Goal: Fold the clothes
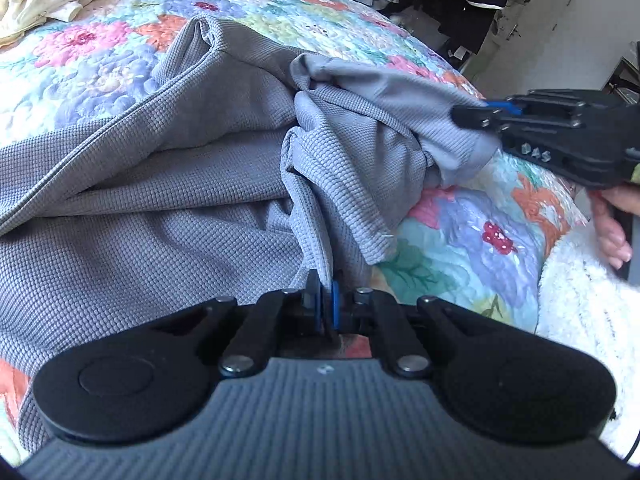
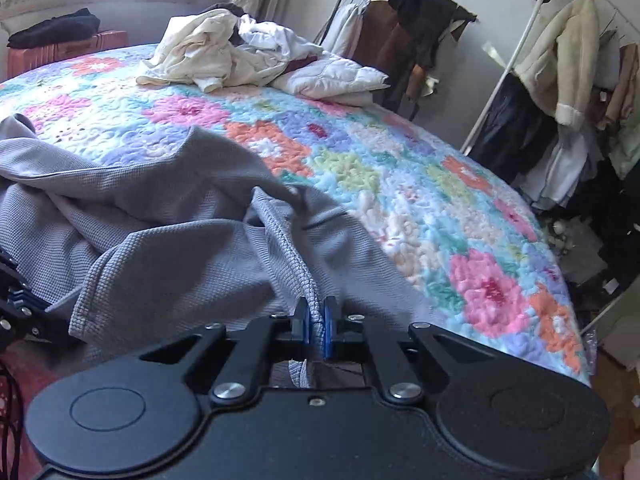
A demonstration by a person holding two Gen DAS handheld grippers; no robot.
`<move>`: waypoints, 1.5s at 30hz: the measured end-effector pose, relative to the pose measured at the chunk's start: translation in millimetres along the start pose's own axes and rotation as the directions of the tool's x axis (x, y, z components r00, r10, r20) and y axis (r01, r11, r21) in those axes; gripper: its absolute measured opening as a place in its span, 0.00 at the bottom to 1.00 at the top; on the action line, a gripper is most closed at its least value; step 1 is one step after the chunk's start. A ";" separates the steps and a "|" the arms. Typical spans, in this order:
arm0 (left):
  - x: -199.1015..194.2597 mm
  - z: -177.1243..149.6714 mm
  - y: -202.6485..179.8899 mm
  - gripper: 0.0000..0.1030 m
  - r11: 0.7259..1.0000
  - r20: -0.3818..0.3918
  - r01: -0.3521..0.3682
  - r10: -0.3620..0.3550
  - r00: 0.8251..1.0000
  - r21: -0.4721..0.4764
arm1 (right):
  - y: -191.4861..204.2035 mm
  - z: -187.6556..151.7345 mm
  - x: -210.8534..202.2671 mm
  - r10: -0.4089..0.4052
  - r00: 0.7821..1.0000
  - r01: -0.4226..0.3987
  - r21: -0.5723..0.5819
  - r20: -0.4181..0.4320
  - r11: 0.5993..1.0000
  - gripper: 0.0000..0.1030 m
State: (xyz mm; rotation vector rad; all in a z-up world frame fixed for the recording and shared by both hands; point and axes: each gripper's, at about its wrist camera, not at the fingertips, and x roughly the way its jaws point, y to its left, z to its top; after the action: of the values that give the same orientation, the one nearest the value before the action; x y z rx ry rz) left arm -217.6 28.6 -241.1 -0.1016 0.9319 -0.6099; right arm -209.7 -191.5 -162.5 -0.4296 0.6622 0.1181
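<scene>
A grey waffle-knit garment (image 1: 168,184) lies crumpled on a floral quilt (image 1: 104,52). My left gripper (image 1: 325,300) is shut on an edge of the grey garment near the bed's near side. My right gripper (image 2: 316,322) is shut on another bunched edge of the same garment (image 2: 160,248). The right gripper also shows in the left wrist view (image 1: 476,116) at the right, gripping the cloth's smooth grey part. The left gripper shows at the left edge of the right wrist view (image 2: 20,300).
A heap of cream and white clothes (image 2: 216,52) and a white pillow (image 2: 336,78) lie at the far end of the bed. Clothes racks (image 2: 560,80) stand along the wall. A white fleecy blanket (image 1: 580,300) lies at the right.
</scene>
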 end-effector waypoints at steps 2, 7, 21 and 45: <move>-2.4 -2.2 0.0 0.05 1.000 -0.026 -0.025 0.025 0.999 -0.010 | -24.2 -2.1 -15.5 -0.069 0.997 0.069 0.000 -0.018 0.998 0.07; -13.7 0.4 -3.2 0.05 0.999 -0.015 0.017 -0.018 1.000 -0.046 | -87.6 -25.8 -11.6 -0.165 0.975 0.173 0.044 -0.147 0.984 0.07; 5.5 -1.5 23.1 0.06 0.985 -0.072 0.000 -0.013 0.997 -0.175 | -80.5 -27.5 -4.8 0.016 0.989 0.045 0.397 -0.147 0.917 0.38; -25.6 4.7 -11.2 0.03 0.999 -0.030 0.007 -0.006 1.000 0.042 | -58.4 -36.0 -47.4 0.348 0.932 -0.242 0.542 -0.101 0.805 0.01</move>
State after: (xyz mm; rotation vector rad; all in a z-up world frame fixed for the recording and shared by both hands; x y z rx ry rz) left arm -230.2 32.2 -216.1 -0.0577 0.9471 -0.6385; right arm -253.4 -258.2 -138.3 0.2004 0.9218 0.1879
